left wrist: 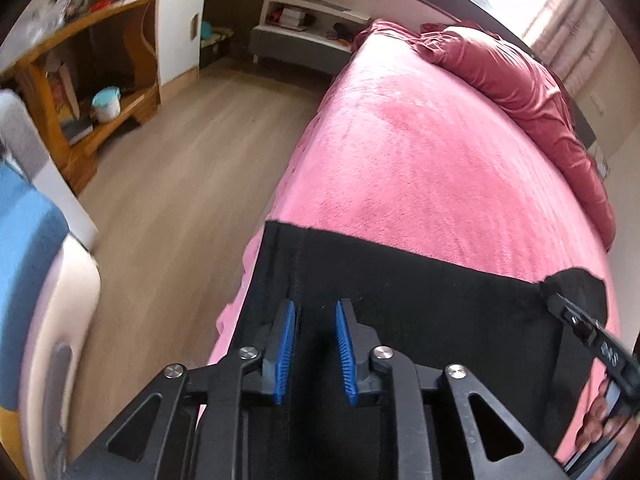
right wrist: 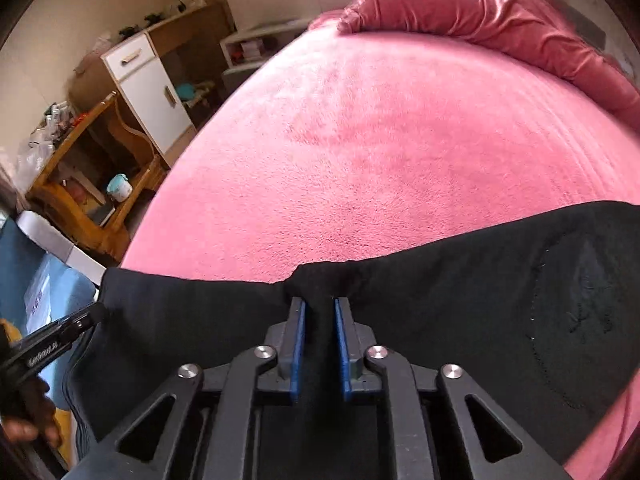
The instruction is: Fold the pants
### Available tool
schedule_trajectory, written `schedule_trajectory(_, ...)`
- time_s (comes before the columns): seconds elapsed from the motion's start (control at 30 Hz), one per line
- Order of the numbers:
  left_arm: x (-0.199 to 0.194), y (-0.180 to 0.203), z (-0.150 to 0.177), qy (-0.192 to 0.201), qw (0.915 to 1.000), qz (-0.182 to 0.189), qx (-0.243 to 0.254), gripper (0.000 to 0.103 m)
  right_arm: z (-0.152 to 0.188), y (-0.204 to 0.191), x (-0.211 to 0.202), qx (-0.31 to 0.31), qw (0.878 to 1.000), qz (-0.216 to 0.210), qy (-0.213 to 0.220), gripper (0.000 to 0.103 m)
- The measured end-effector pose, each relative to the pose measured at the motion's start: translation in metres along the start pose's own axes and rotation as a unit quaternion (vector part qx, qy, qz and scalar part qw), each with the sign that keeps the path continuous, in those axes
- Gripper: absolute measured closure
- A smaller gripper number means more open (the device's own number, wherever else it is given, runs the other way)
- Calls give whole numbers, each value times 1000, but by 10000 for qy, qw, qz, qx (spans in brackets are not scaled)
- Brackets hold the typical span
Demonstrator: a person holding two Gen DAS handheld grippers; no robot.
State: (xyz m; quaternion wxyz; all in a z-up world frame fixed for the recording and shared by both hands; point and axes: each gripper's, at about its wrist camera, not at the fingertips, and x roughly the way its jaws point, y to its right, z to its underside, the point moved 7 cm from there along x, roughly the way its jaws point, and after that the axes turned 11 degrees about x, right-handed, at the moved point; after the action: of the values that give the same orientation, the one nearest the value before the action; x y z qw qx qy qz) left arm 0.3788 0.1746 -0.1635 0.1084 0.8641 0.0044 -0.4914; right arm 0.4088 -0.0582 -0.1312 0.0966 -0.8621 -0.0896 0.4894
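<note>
Black pants (left wrist: 420, 300) are held stretched above a pink bed (left wrist: 420, 152). My left gripper (left wrist: 316, 308) has its blue pads closed on the fabric near the pants' left end. My right gripper (right wrist: 319, 304) pinches a bunched fold of the pants (right wrist: 460, 280) at their top edge. In the left wrist view the right gripper (left wrist: 560, 304) shows at the right, gripping the cloth. In the right wrist view the left gripper (right wrist: 92, 316) shows at the left, at the pants' end. A stitched pocket outline (right wrist: 580, 320) shows on the right part.
A dark pink duvet (left wrist: 520, 92) lies bunched along the bed's far side. Wooden floor (left wrist: 192, 168) runs left of the bed. A wooden shelf unit (left wrist: 80, 92), a white cabinet (left wrist: 180, 28) and a low bedside shelf (left wrist: 304, 28) stand beyond.
</note>
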Motion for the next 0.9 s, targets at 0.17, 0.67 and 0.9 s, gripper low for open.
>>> schedule_trajectory(0.17, -8, -7, 5, -90, 9967, 478, -647, 74, 20, -1, -50, -293, 9982, -171, 487, 91)
schedule_trajectory(0.67, -1, -23, -16, -269, 9978, -87, -594, 57, 90, 20, -78, -79, 9987, -482, 156, 102)
schedule_trajectory(0.9, 23, -23, -26, -426, 9984, 7, -379, 57, 51, -3, -60, 33, 9978, -580, 323, 33)
